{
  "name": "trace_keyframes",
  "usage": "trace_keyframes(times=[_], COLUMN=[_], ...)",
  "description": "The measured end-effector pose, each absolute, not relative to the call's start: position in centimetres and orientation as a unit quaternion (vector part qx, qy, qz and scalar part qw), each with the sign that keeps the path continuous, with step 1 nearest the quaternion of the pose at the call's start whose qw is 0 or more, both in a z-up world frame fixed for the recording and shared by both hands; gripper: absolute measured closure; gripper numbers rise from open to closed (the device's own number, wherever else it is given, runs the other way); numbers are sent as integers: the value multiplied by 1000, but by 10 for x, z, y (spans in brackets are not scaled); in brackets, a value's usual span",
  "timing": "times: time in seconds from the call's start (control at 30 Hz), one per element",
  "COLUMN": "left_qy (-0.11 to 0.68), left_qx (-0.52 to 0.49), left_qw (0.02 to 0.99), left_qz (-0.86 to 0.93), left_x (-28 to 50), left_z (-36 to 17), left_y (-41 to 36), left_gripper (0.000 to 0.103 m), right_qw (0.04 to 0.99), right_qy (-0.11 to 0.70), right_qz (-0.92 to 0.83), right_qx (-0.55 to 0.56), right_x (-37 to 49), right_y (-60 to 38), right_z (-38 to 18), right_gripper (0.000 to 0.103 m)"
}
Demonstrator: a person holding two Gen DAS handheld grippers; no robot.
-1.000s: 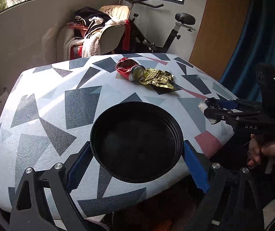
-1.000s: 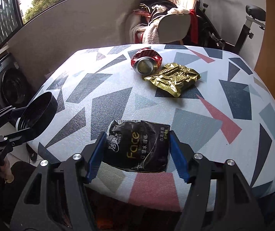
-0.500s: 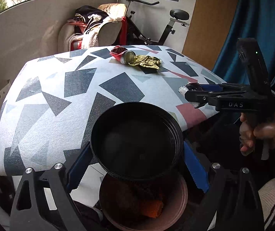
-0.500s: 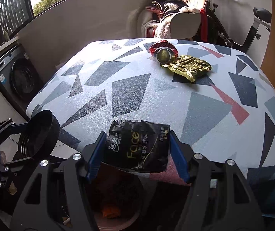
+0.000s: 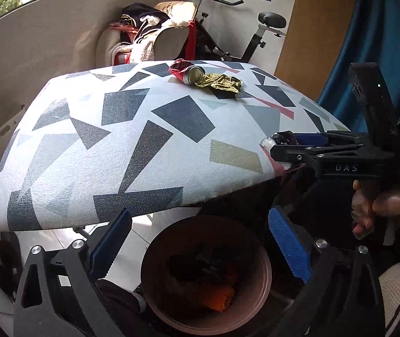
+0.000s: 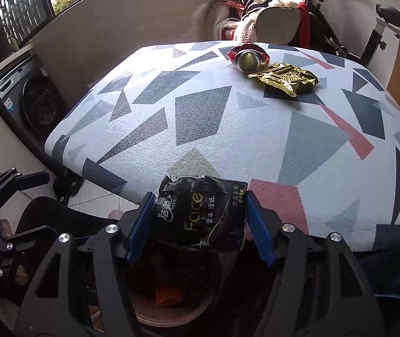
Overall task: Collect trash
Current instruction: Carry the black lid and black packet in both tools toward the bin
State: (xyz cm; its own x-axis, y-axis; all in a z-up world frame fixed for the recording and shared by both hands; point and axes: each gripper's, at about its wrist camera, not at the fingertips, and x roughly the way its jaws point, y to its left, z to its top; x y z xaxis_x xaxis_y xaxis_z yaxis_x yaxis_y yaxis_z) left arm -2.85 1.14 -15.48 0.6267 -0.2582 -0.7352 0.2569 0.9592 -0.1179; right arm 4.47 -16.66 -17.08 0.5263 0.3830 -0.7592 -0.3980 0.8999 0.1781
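A black tissue packet (image 6: pixel 200 213) printed "Face" sits clamped between the blue pads of the right hand-held gripper (image 6: pixel 200 221), gripped by its two side edges. It hangs just past the near edge of the desk (image 6: pixel 228 129), above a round brownish trash bin (image 5: pixel 205 272) on the floor below. In the right wrist view the bin's rim shows directly under the packet, with dark and orange rubbish already inside.

The left hand-held gripper (image 5: pixel 200 241) is spread wide and holds nothing. It hovers over the same bin, looking down into its mouth.

Farther out, two more pieces of trash lie at the far end of the desk: a crushed red can (image 6: pixel 249 57) on its side, and a crumpled gold wrapper (image 6: pixel 284 80) touching it. The desk wears a white cover with grey, navy and pink geometric shapes. Beyond it stand a chair piled with clothes (image 6: pixel 259 8) and an exercise bike (image 5: pixel 253 39); a washing machine (image 6: pixel 29 98) sits to the left.

The step in hand appears to be dropping the packet. To do it well, centre the packet over the bin's opening, clear of the desk edge, then part the fingers fully so the limp plastic does not cling to a pad. Keeping the left tool out of the fall path should help.
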Motion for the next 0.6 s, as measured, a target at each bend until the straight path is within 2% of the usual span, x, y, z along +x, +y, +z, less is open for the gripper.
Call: trace_keyframes(times=[0.6], left_qy=[424], left_qx=[-56], left_qw=[902], left_qz=[-58], left_x=[-23], left_z=[-155], left_y=[48], left_gripper=[6], right_qw=[829], right_qy=[491], right_qz=[263], right_qx=[-58], right_x=[23], right_y=[-126], right_z=[-217], right_gripper=[37])
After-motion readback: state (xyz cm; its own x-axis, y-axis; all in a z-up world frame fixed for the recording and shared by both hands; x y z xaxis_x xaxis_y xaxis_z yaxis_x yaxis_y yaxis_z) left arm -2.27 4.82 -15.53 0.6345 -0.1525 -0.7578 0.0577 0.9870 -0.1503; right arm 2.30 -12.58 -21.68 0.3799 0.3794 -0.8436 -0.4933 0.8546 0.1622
